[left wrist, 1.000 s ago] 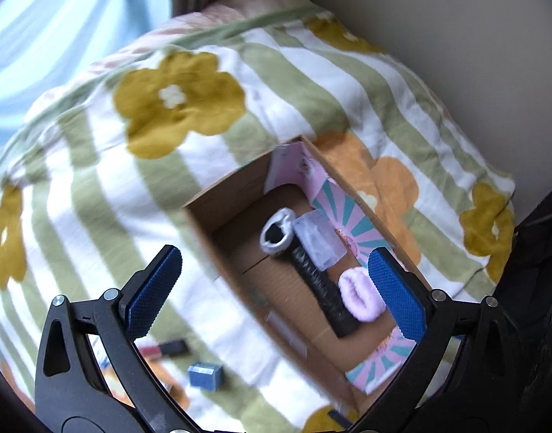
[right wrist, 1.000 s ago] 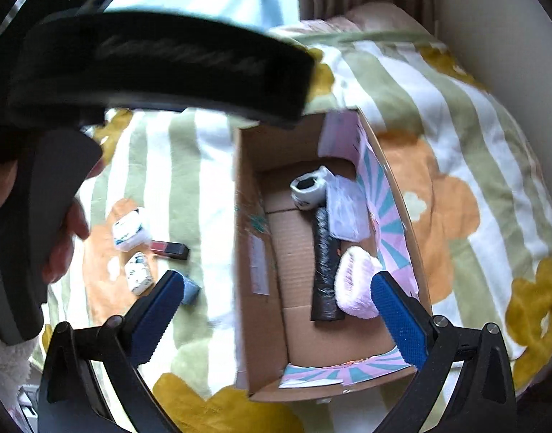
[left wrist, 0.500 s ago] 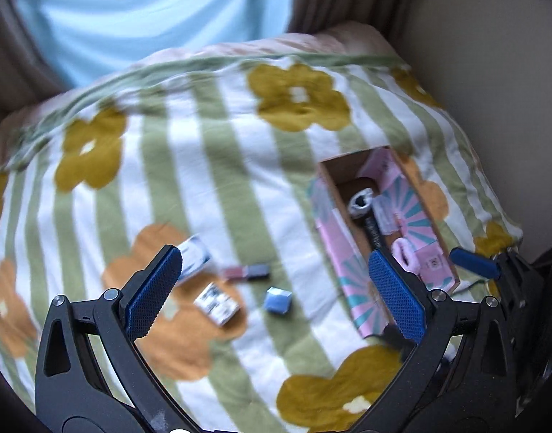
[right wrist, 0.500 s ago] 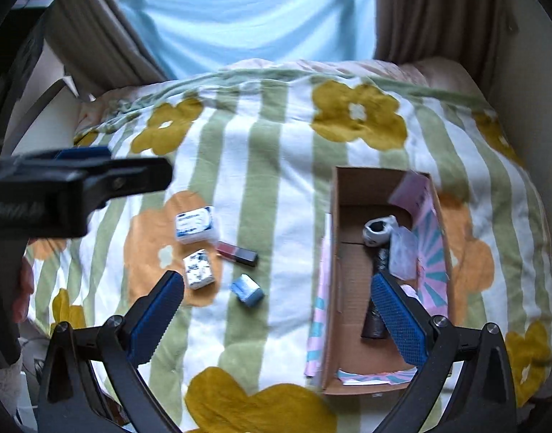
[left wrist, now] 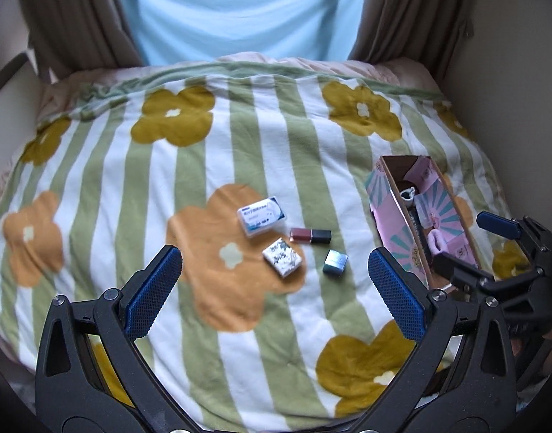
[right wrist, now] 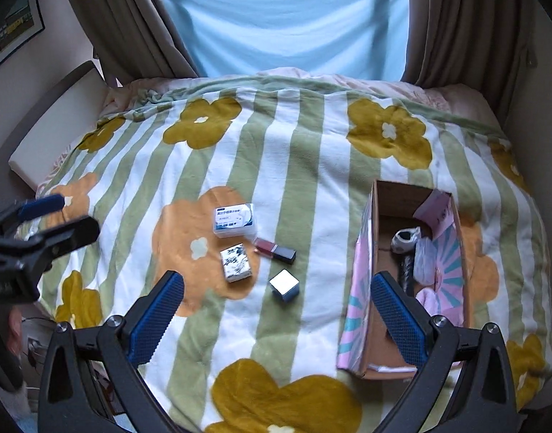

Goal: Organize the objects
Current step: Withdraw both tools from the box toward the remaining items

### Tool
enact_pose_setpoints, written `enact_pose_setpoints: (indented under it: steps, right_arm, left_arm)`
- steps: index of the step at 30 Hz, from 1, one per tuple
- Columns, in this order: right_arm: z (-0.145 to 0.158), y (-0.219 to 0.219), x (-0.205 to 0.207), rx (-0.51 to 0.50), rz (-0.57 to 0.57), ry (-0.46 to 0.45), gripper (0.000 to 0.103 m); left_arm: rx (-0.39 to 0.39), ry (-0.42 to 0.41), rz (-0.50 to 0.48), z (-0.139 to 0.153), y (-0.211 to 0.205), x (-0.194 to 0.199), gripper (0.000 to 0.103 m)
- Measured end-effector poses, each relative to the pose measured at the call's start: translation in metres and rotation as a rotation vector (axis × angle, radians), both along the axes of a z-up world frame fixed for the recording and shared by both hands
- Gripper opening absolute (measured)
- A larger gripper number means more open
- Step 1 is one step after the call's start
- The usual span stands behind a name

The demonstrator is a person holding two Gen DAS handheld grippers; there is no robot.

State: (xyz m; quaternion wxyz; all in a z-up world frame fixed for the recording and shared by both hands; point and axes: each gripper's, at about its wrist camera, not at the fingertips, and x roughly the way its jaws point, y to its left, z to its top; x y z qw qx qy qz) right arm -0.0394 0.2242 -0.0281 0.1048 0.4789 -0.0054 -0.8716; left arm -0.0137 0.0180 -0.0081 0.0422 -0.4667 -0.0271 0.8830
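A cardboard box (left wrist: 394,213) (right wrist: 369,274) with pink patterned flaps lies on the right of the bed and holds a black tube, a white item, a clear bag and a pink fluffy item. Left of it lie a white-blue packet (left wrist: 262,216) (right wrist: 235,220), a patterned white box (left wrist: 282,257) (right wrist: 235,264), a dark red lipstick (left wrist: 310,235) (right wrist: 275,249) and a small silver-blue cube (left wrist: 335,262) (right wrist: 284,285). My left gripper (left wrist: 276,296) is open and empty, above the bed in front of these items. My right gripper (right wrist: 278,314) is open and empty, near the box.
The bed carries a green-striped flowered blanket (left wrist: 239,144). Brown curtains (right wrist: 456,18) and a pale blue sheer hang behind it. A wall stands close on the right (left wrist: 510,72). The right gripper shows at the right edge of the left wrist view (left wrist: 499,252).
Both grippers have pulled back and up from over the box. The views now take in the whole bed and the loose items left of the box.
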Motion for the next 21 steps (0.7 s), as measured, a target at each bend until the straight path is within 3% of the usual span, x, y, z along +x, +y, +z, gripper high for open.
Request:
enact_pose_setpoints:
  steps: [9, 21]
  right_arm:
    - [0.006, -0.017, 0.007, 0.008, -0.017, 0.030, 0.103]
    - [-0.001, -0.029, 0.003, 0.010, -0.071, 0.021, 0.103]
  left_arm:
    - [-0.009, 0.027, 0.032, -0.001, -0.023, 0.015, 0.103]
    - [-0.033, 0.033, -0.102, -0.004, -0.026, 0.002, 0.103]
